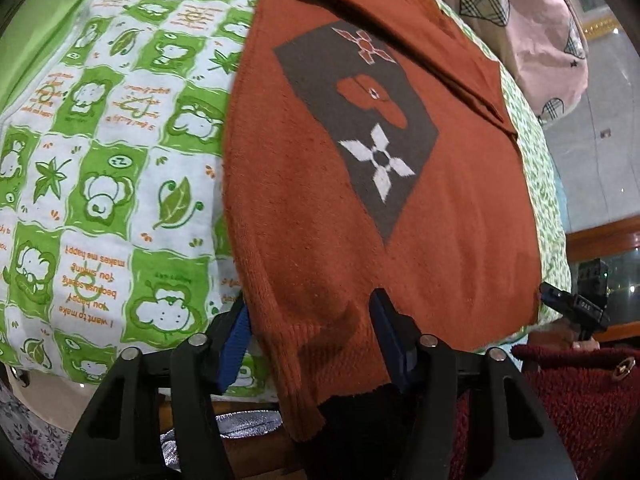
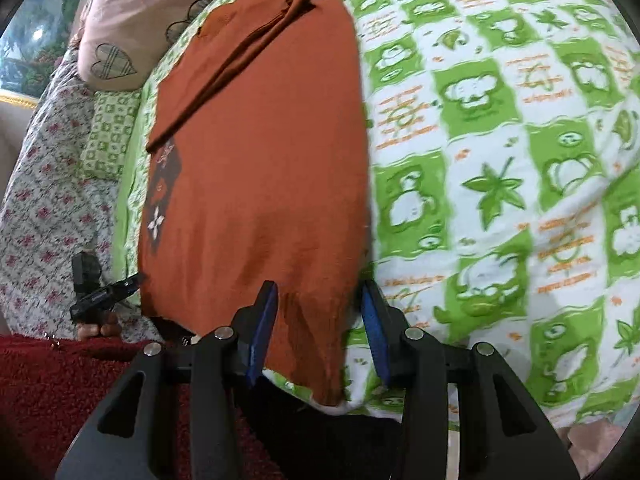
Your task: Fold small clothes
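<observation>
Sweater: it is lying flat on the green-and-white blanket covering the bed, print side up, with one sleeve folded across the far end. Its near hem is hanging over the bed's edge toward me.

Left tool: I am holding it at the hem's left corner, released, with the blue pads standing apart and the knit draped between them but not pinched.

Right tool: I am holding it at the hem's other corner, also released, with cloth lying between the spread pads. This view is blurred, so I cannot tell whether the pads are touching the fabric.

Handling: I am judging it to be a soft, light, limp knit that will sag and stretch if taken by one point. It looks grippy, not slippery.

Where to grip: I am favouring both hem corners at once, pinching through the ribbed edge, which should carry the fold evenly.

Risk: I am watching for the blanket getting caught along with the hem.
</observation>
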Demonstrator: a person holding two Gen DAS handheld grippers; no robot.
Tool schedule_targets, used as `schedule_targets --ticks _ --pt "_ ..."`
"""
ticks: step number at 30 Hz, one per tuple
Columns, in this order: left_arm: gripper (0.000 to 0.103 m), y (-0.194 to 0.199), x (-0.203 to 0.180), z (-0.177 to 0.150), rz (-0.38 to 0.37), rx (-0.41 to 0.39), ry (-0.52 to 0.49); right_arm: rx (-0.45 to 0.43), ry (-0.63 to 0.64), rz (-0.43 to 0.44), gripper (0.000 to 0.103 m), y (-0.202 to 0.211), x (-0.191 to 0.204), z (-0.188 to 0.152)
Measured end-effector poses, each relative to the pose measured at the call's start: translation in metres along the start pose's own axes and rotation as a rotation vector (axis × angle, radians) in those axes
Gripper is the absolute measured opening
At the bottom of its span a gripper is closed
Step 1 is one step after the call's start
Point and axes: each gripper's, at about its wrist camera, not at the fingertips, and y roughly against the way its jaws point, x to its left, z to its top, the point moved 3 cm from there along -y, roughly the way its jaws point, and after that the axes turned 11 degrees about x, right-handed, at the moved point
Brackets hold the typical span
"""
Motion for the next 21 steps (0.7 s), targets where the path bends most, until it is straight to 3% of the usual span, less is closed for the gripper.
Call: schedule_targets --ticks 4,6,7,10,17,21 --pt "0.05 -0.01 -0.006 -0.001 -0.025 0.027 -0.01 0.042 0.082 -0.007 0.039 -0.011 0.012 -0.004" --pt "0.047 -0.011 -0.007 -0.003 -0.019 0.025 -0.021 0.052 0.092 -0.016 0.022 -0.017 0.014 -0.003" --pt "0.041 -0.011 -0.008 -0.003 -0.013 0.026 -0.024 0.058 0.092 -0.015 0.008 -0.019 0.014 -0.002" --pt "0.017 -0.012 -0.002 -0.006 -0.035 0.034 -0.018 0.054 0.097 -0.003 0.008 -0.019 0.017 -0.004" --pt "0.007 -0.004 0.0 -0.01 -0.065 -0.002 -0.013 -0.002 0.089 0.078 0.008 -0.005 0.022 0.006" --pt "0.006 0.018 -0.009 -0.002 -0.114 -0.071 -0.012 -0.058 0.098 0.132 0.007 0.013 0.035 0.019"
